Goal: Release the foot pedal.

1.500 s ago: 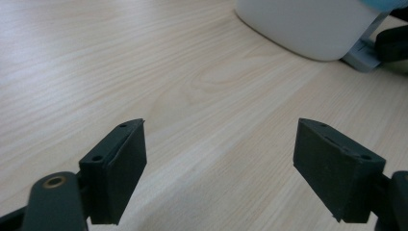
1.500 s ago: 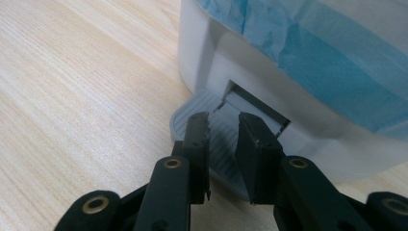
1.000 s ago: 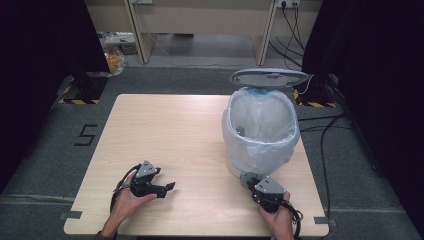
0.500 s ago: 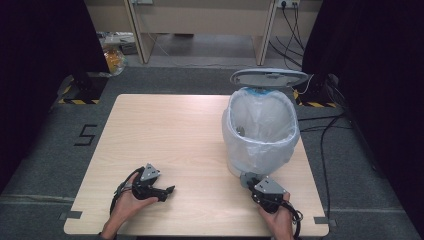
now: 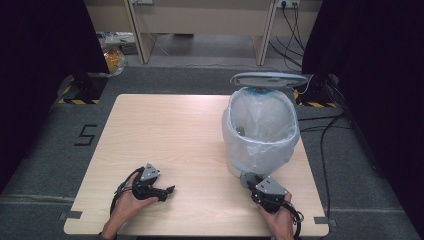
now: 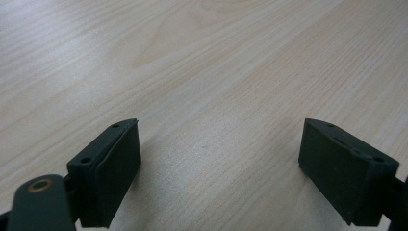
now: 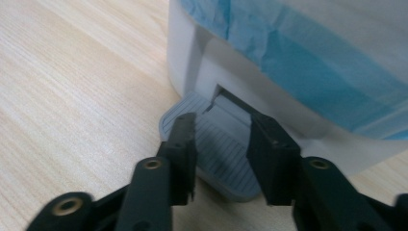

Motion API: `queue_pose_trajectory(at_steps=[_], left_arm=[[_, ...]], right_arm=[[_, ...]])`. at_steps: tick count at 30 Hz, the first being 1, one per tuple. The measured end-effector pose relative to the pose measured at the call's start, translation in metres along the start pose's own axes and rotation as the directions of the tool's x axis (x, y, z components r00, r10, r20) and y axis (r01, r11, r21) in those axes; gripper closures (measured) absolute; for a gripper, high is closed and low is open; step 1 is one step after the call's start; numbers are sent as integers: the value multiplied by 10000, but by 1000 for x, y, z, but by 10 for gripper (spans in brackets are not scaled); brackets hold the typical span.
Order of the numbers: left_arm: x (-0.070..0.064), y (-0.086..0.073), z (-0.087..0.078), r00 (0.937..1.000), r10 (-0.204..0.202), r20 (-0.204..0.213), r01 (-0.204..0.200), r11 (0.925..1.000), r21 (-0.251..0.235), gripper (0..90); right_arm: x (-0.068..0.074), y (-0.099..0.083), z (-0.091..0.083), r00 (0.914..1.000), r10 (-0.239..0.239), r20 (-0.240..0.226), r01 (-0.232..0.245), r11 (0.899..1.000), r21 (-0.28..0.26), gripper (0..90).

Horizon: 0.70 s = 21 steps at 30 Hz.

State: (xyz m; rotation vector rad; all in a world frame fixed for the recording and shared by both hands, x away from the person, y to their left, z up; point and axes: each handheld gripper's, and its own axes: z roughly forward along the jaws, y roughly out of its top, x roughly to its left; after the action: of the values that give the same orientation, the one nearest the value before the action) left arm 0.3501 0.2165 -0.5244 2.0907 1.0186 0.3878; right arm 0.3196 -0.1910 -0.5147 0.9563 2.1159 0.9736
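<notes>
A white pedal bin (image 5: pixel 260 135) lined with a pale plastic bag stands on the right half of the wooden table (image 5: pixel 170 135), with its grey lid (image 5: pixel 269 79) raised. In the right gripper view the bag shows blue (image 7: pixel 308 62). My right gripper (image 5: pixel 248 181) is at the foot of the bin, its jaws a little apart (image 7: pixel 225 144) and resting on the ribbed grey pedal (image 7: pixel 216 126). Nothing is between them. My left gripper (image 5: pixel 166 192) lies low over bare wood near the front left, jaws wide apart (image 6: pixel 219 159) and empty.
A small object (image 5: pixel 240 131) lies inside the bin on the bag. Around the table is grey carpet, with cables (image 5: pixel 325 140) at the right, a floor marking "5" (image 5: pixel 86 135) at the left and a bag of items (image 5: pixel 112 55) at the back left.
The left gripper has shifted slightly toward the table's front edge. The right gripper, the pedal and the raised lid have stayed as they were.
</notes>
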Motion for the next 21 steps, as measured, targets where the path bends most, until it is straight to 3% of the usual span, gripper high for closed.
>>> queue_pose_trajectory(at_steps=[4,6,8,21], left_arm=[[0,0,0,10000,-7,-2,7,10000,-5,144],[0,0,0,10000,-11,6,11,10000,5,144],[0,0,0,10000,-29,-5,29,10000,7,144],[0,0,0,10000,-15,-10,15,10000,34,144]], right_arm=[[1,0,-3,9997,214,-148,-214,9998,-55,491],[5,-1,-7,9999,-74,150,78,9997,-233,490],[6,1,-9,9998,-97,162,101,9996,-248,494],[-2,-17,-28,9973,740,40,-740,9972,-80,417]])
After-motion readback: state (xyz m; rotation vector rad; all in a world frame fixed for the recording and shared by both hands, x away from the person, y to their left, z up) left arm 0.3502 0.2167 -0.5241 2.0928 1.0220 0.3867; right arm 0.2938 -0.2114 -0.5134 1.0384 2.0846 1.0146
